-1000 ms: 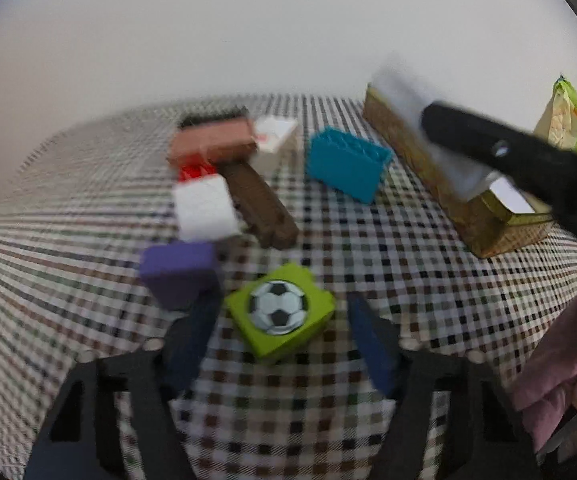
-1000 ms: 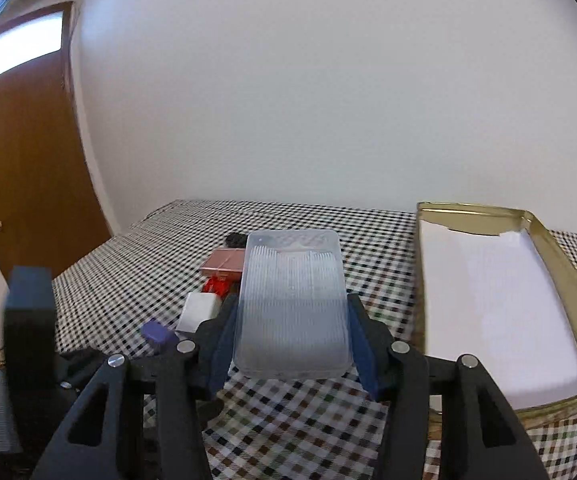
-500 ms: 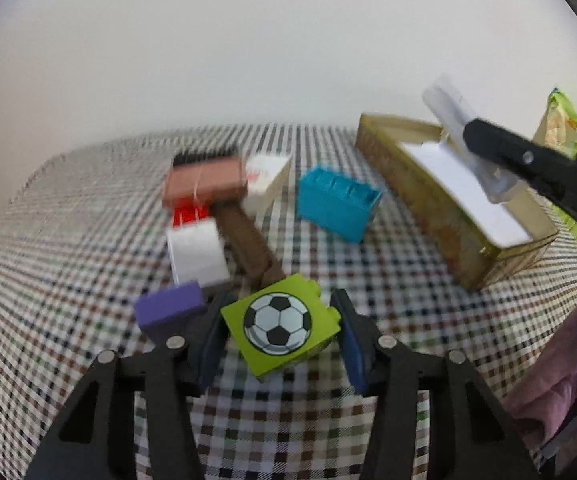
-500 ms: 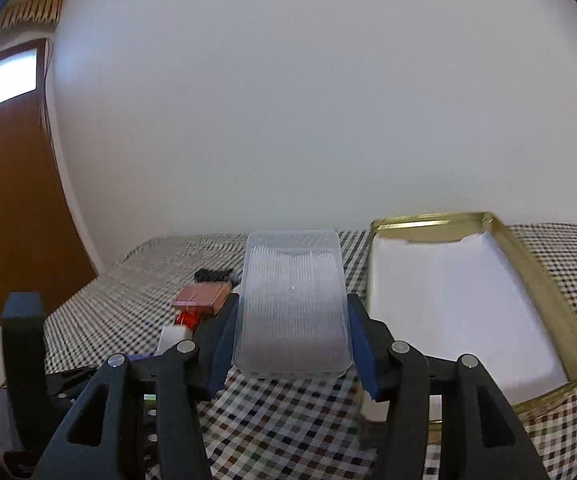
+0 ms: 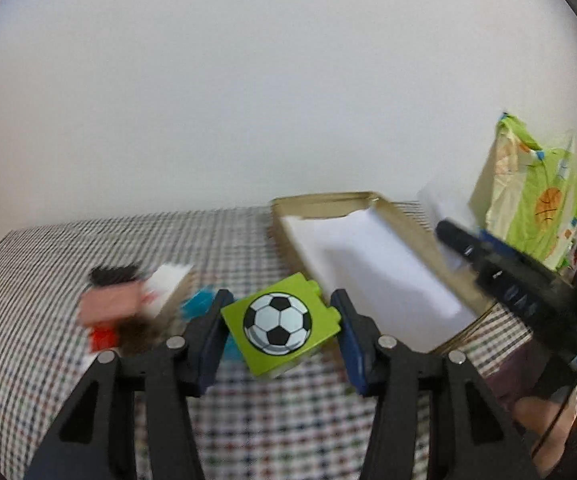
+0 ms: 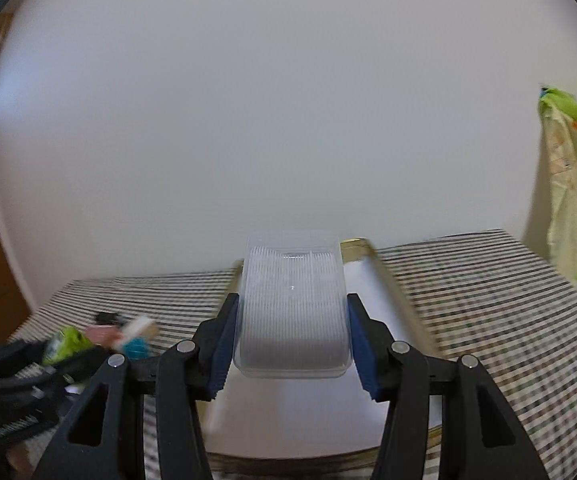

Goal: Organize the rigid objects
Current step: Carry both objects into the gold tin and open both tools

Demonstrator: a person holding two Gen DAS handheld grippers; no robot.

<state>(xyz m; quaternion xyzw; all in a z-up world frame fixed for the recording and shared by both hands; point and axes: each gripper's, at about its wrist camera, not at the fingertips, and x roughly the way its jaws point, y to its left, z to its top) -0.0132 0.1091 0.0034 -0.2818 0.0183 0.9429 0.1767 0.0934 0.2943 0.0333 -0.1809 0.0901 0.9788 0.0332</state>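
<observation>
Since a second ago the green soccer-ball block has left the checkered surface: the left gripper, whose fingers have just been closing around it, now carries it in the air, and the gold tray with its white lining has slid from the far right toward the middle of the left wrist view. The block sits squarely between the two blue finger pads, pressed on both sides, printed face up, with its near corner hanging below the pads.

In the right wrist view the right gripper holds the clear ribbed plastic container just as before, fingers part-way open and clamped on its long sides, now over the tray's white lining rather than beside it.

Behind the block the remaining pieces are smeared by motion: a pink block, something red, a white piece, a black object and a sliver of teal (mostly hidden by the left finger). The container hides the middle of the tray. A green patterned cloth hangs at the right edge, partly behind the right gripper's black body.
</observation>
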